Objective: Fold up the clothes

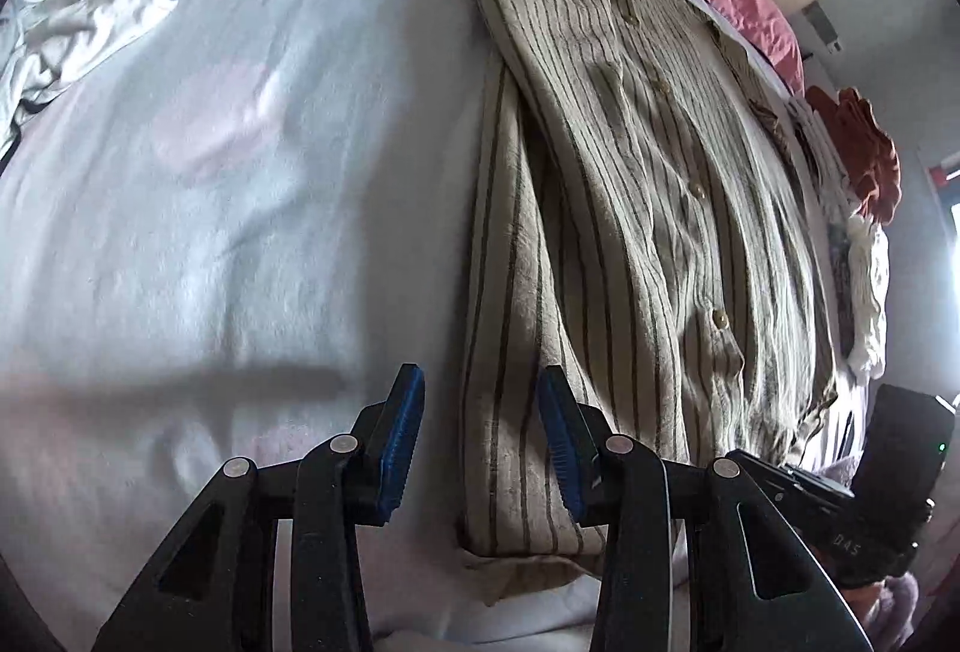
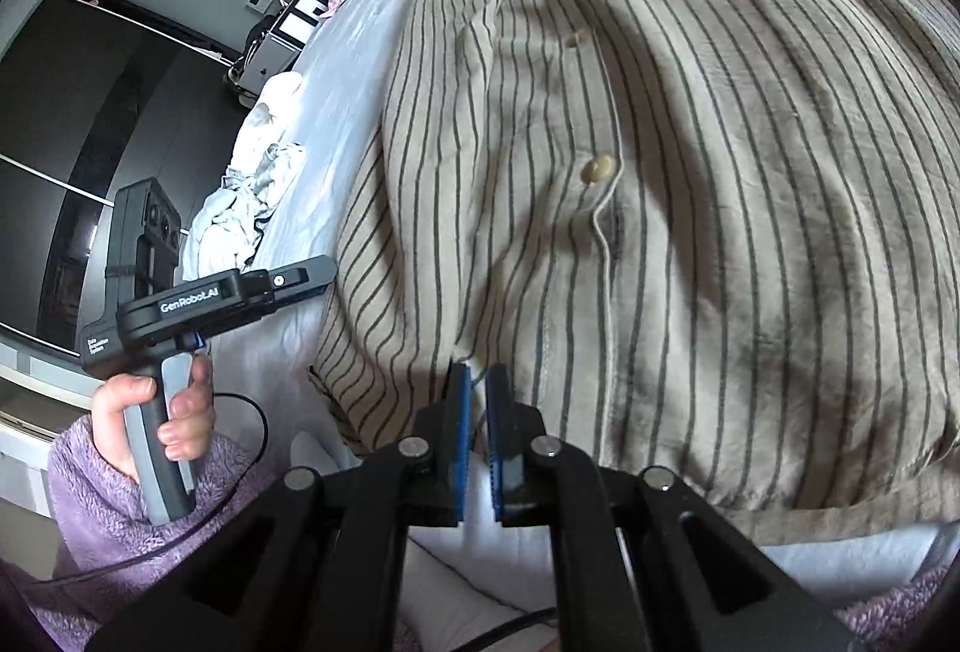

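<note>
Striped shirt (image 1: 630, 208) spread flat on bed (image 1: 240, 232), one side folded over the buttoned front. Left tongs (image 1: 480, 436) wide apart, hovering above its folded hem edge. Right tongs (image 2: 477, 412) nearly closed, pinching hem near button strip. Crumpled white clothes (image 1: 78, 28) well apart.

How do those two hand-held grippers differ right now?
The left hand-held gripper has its jaws spread wide, holding nothing, over the striped shirt's folded edge. The right hand-held gripper has its jaws nearly together at the shirt's hem; whether it pinches cloth is unclear. Both have blue pads on black fingers.
</note>
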`<action>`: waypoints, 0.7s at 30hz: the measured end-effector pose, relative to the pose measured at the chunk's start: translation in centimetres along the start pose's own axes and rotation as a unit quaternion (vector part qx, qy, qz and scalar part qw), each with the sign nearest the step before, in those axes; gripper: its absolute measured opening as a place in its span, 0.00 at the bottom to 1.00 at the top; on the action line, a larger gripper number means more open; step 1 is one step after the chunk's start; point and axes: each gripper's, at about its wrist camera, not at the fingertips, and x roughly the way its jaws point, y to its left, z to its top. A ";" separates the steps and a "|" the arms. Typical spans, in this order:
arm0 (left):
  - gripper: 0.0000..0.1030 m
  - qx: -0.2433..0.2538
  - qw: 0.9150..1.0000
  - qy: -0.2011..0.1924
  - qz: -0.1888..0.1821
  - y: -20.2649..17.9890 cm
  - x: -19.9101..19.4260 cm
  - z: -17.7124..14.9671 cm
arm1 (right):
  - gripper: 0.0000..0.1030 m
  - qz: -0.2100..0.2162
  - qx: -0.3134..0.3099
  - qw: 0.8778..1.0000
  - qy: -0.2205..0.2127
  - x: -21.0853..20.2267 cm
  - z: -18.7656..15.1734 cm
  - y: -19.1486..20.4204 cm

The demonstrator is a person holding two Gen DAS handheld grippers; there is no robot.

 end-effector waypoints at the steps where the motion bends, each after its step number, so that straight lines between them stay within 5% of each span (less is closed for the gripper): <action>1: 0.40 -0.004 1.000 0.002 -0.003 0.1 0.1 -0.2 | 0.07 0.003 -0.004 1.000 -0.003 0.0 -0.1 0.2; 10: 0.40 0.013 0.999 0.034 -0.004 -0.7 0.2 -2.2 | 0.08 0.003 -0.053 0.999 0.001 0.2 -1.4 2.7; 13: 0.40 0.010 0.998 0.066 0.006 -0.6 0.8 -3.0 | 0.19 0.010 -0.047 0.999 0.013 0.7 -1.5 3.1; 16: 0.40 0.008 0.996 0.083 0.015 -0.9 0.9 -3.4 | 0.20 0.018 -0.030 0.999 0.035 1.7 -1.4 3.2; 21: 0.26 0.005 0.994 0.108 0.030 -1.4 1.1 -4.0 | 0.13 0.024 -0.024 0.998 0.059 3.4 -1.3 4.0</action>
